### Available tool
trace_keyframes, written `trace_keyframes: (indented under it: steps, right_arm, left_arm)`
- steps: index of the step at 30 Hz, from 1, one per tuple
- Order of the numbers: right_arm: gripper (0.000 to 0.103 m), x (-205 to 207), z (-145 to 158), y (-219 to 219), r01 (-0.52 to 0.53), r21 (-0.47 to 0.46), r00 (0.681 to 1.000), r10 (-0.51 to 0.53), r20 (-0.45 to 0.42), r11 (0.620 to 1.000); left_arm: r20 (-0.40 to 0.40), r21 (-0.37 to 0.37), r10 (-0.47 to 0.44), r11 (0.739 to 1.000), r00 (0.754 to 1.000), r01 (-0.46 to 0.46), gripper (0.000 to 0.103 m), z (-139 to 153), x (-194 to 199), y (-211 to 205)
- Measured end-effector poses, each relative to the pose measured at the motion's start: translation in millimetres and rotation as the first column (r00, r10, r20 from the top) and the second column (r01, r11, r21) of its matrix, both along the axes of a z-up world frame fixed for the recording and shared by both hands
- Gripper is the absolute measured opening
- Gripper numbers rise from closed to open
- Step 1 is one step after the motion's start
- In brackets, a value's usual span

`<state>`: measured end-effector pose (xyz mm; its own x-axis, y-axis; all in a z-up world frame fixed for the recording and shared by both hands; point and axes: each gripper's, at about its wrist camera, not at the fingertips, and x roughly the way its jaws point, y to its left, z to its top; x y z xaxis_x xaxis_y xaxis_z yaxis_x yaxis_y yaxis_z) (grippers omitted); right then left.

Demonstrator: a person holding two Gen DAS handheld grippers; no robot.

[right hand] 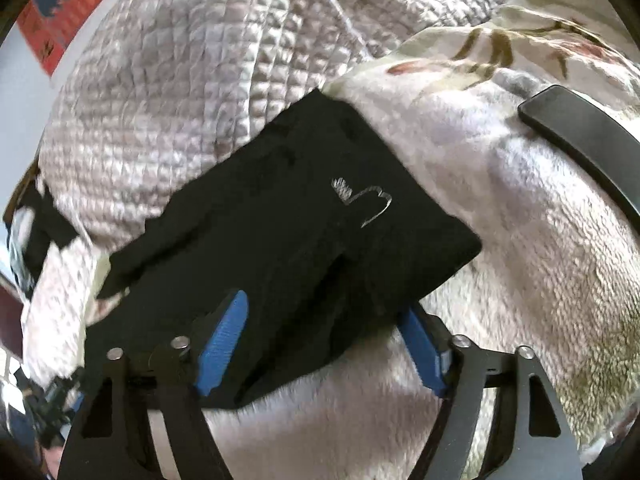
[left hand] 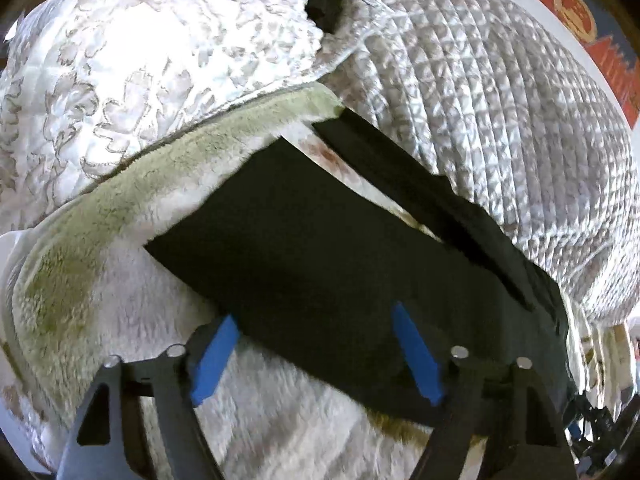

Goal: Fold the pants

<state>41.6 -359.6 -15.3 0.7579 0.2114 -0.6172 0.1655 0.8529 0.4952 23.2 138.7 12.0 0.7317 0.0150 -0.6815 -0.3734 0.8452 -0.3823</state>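
Observation:
The black pants (left hand: pixel 320 248) lie folded on a fluffy white blanket (left hand: pixel 280 420). In the left wrist view they stretch from the middle to the lower right. My left gripper (left hand: pixel 316 356) is open, its blue fingers (left hand: pixel 214 364) spread, the right one over the pants' near edge. In the right wrist view the pants (right hand: pixel 300 220) show a small white embroidered mark (right hand: pixel 362 200). My right gripper (right hand: pixel 320 352) is open around the pants' near corner, with the left blue finger (right hand: pixel 222 344) on the cloth and the right one partly hidden under the edge.
A grey quilted bedspread (left hand: pixel 480 100) lies behind the pants. A white patterned quilt (left hand: pixel 140 60) is at the left. A flat black object (right hand: pixel 580 140) rests on the blanket at the right. A floral sheet (right hand: pixel 520 48) is at the far right.

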Motion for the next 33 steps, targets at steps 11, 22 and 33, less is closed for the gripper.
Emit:
trace_keyframes:
  steps: [11,22,33]
  right_arm:
    - [0.018,14.1,-6.3,-15.9,0.049,-0.016,0.998,-0.049,-0.049,0.999]
    - [0.011,-29.8,24.8,-28.4,0.038,0.076,0.998,-0.035,-0.044,0.996]
    - [0.012,-84.4,1.6,-41.6,0.053,0.121,0.988,-0.035,-0.149,0.991]
  left_arm:
    - [-0.060,0.093,0.055,0.994,0.997,-0.049,0.006,-1.7,12.2,7.0]
    - [-0.030,0.149,0.012,0.989,0.999,-0.007,0.004,41.0,-28.8,8.0]
    - [-0.163,0.165,-0.001,0.986,0.987,0.028,0.004,23.8,-68.7,0.4]
